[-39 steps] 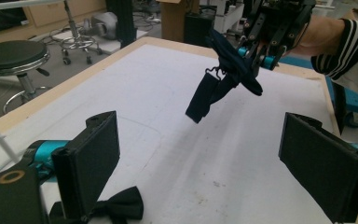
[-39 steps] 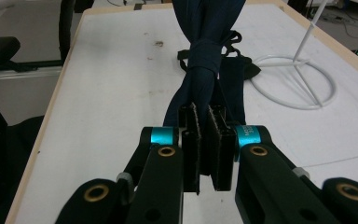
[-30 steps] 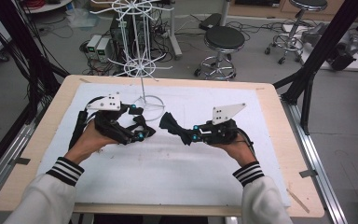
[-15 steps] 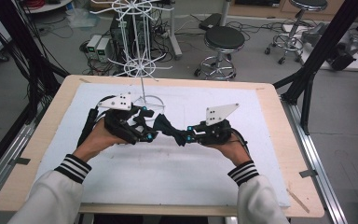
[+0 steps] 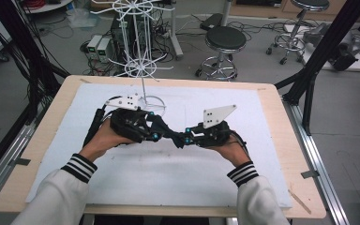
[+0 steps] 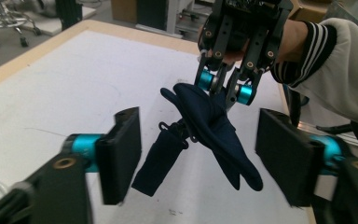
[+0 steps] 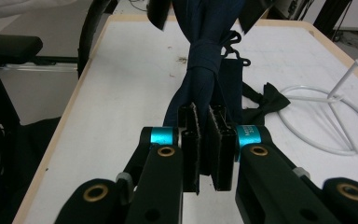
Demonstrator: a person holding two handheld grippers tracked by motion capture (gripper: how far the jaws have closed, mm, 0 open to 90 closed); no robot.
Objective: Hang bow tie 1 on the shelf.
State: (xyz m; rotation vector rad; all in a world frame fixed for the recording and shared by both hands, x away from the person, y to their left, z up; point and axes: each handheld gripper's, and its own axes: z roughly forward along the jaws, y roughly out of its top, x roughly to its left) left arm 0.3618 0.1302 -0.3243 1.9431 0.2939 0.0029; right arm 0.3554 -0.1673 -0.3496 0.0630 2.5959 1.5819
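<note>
A dark navy bow tie (image 6: 212, 126) hangs in the air over the white mat, pinched at one end by my right gripper (image 7: 204, 140), which is shut on it. Its strap and metal hook (image 6: 175, 127) dangle beside it. My left gripper (image 6: 200, 154) faces the right one at the table's middle, its jaws on either side of the hanging cloth. They have just been closing, but both pads stand clear of the fabric. From above, the left gripper (image 5: 161, 131) and the right gripper (image 5: 180, 139) meet tip to tip with the bow tie (image 5: 168, 133) between them.
A white wire stand (image 5: 143, 65) rises at the back of the mat, its base ring (image 7: 326, 116) close to the grippers. A dark bow-shaped piece (image 7: 265, 100) lies by that ring. The white mat (image 5: 262, 178) covers the wooden table (image 5: 286, 122). Stools and cables lie beyond.
Both hands have drawn together at the middle of the mat. The left gripper moved right onto the hanging bow tie, and its jaws have narrowed around it.
</note>
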